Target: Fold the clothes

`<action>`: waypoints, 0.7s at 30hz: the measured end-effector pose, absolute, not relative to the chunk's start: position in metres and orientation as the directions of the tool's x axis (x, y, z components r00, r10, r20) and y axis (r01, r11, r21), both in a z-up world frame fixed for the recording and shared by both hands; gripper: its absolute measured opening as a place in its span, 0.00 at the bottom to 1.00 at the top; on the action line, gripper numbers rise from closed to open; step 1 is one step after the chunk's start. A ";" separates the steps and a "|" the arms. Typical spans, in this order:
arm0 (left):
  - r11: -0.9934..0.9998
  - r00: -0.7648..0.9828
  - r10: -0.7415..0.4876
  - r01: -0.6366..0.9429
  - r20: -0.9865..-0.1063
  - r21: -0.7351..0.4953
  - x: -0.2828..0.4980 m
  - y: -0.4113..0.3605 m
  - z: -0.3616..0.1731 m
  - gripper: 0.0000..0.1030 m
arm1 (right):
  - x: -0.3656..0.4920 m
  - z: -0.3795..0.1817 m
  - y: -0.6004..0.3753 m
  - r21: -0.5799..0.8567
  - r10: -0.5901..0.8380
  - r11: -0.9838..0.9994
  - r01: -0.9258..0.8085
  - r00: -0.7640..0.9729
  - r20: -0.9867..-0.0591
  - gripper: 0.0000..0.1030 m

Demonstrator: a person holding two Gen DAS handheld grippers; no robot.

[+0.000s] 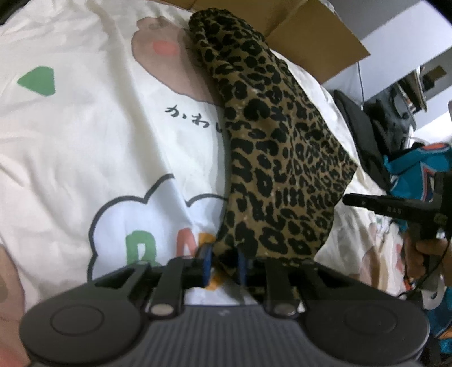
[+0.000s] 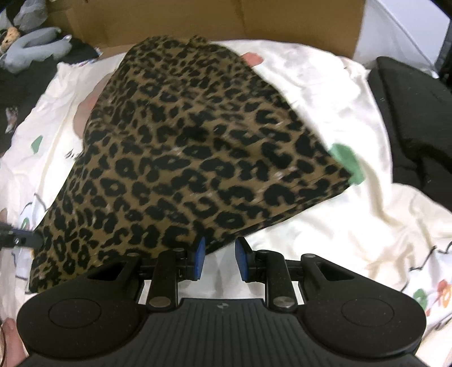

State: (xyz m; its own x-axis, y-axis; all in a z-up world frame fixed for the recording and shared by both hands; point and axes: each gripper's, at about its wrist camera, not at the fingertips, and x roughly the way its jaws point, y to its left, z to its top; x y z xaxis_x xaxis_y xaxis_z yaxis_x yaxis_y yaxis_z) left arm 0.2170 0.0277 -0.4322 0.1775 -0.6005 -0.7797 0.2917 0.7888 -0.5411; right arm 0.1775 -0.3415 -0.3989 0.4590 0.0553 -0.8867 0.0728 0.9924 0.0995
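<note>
A leopard-print garment (image 1: 279,158) lies on a white printed bedsheet (image 1: 84,141), running in the left wrist view from the top centre of the frame down to the bottom centre, where it meets the left claw (image 1: 224,266). The left claw's two blue pads (image 1: 207,265) stand a little apart with a bunched edge of the garment lying between them; whether they pinch the cloth cannot be told. At the right edge of the same view the right claw (image 1: 350,199) reaches in with its tip at the garment's right border, and a bare hand (image 1: 432,254) grips its handle. A teal jersey (image 1: 409,175) lies beyond it at the right, and a cardboard box (image 1: 310,31) stands at the top.

In the right wrist view the garment (image 2: 192,158) fills the centre and left of the frame over the bedsheet (image 2: 353,225). The right claw (image 2: 217,259) at bottom centre is released, its blue pads (image 2: 243,262) apart over bare sheet, with the garment's near edge just brushing the left pad. The left claw's tip (image 2: 31,238) touches the garment at the left edge. A black cloth (image 2: 418,118) lies at the right, a grey soft toy (image 2: 34,45) in the upper left, the cardboard box (image 2: 226,17) along the top.
</note>
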 end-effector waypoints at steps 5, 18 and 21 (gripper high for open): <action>0.769 0.195 -0.633 0.266 -0.749 -0.581 0.218 0.033 -0.438 0.27 | 0.185 -0.398 -0.374 0.074 -0.027 0.979 0.189 0.483 -0.875 0.30; 0.631 0.137 -0.776 0.137 -0.616 -0.764 0.217 0.043 -0.462 0.30 | 0.190 -0.411 -0.441 0.114 -0.113 0.908 0.403 0.498 -0.860 0.41; 0.594 0.123 -0.803 0.104 -0.583 -0.797 0.213 0.040 -0.468 0.30 | 0.192 -0.414 -0.447 0.143 -0.099 0.897 0.419 0.505 -0.858 0.41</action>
State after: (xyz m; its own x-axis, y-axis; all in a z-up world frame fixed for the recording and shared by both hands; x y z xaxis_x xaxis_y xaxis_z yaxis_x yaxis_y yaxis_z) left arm 0.2130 0.0401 -0.4684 0.1229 -0.8032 -0.5828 0.1040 0.5945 -0.7973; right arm 0.1915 -0.4469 -0.4143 0.5048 -0.0988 -0.8576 0.4187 0.8968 0.1432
